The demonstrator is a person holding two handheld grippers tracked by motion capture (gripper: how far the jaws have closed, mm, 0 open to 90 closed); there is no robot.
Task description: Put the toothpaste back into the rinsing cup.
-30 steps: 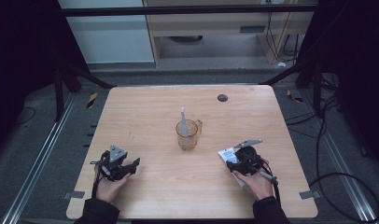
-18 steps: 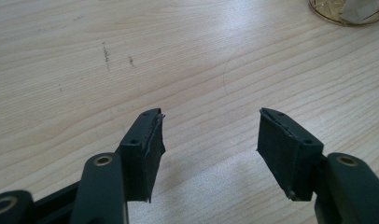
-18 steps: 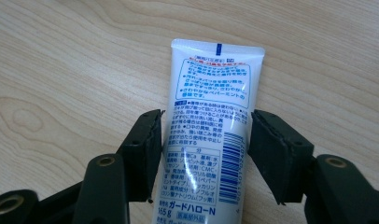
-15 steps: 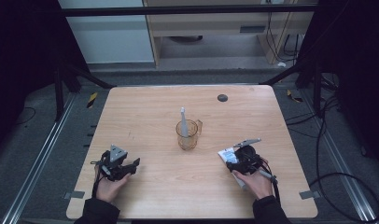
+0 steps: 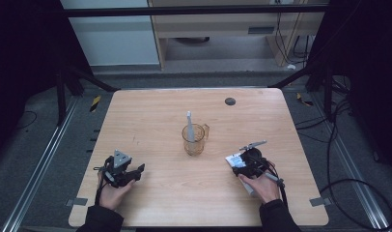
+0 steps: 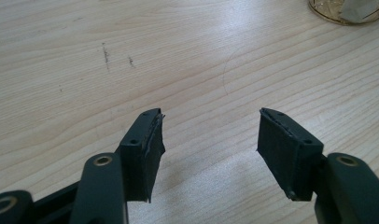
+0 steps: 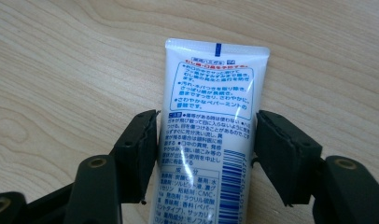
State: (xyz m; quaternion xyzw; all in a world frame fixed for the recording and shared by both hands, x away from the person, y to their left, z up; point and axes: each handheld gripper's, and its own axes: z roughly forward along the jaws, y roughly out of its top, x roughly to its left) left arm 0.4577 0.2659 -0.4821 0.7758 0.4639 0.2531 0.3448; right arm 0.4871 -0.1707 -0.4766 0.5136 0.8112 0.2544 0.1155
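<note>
White plastic with blue and red print marks the tube (image 7: 208,135) that lies flat on the pale wooden desk (image 5: 150,116), its crimped flat end pointing away toward twelve o'clock in the right gripper view. The right claw (image 7: 205,140) straddles this tube: one black pad stands at nine o'clock of it and the other at three o'clock, each just beside an edge, with a thin gap on the three o'clock side, so the pads do not press on it. These jaws have just been opening, and the tube sits between them, resting on the wood. In the high view the right claw (image 5: 243,162) lies at about four o'clock of the desk's middle, held in the person's right hand (image 5: 261,186), with the tube's white end (image 5: 232,160) peeking out at its nine o'clock side. A clear amber mug (image 5: 194,140) stands near the centre of the desk, upright, with a pale toothbrush (image 5: 189,126) standing in it, handle at three o'clock; it is well apart from both claws. The left claw (image 5: 136,170) rests at about eight o'clock of the desk's middle in the left hand (image 5: 112,191). In the left gripper view the left claw (image 6: 208,140) stands wide with bare wood between its pads, and the mug's base (image 6: 348,11) shows at one o'clock. A small dark round spot (image 5: 230,101) sits near the far edge.
</note>
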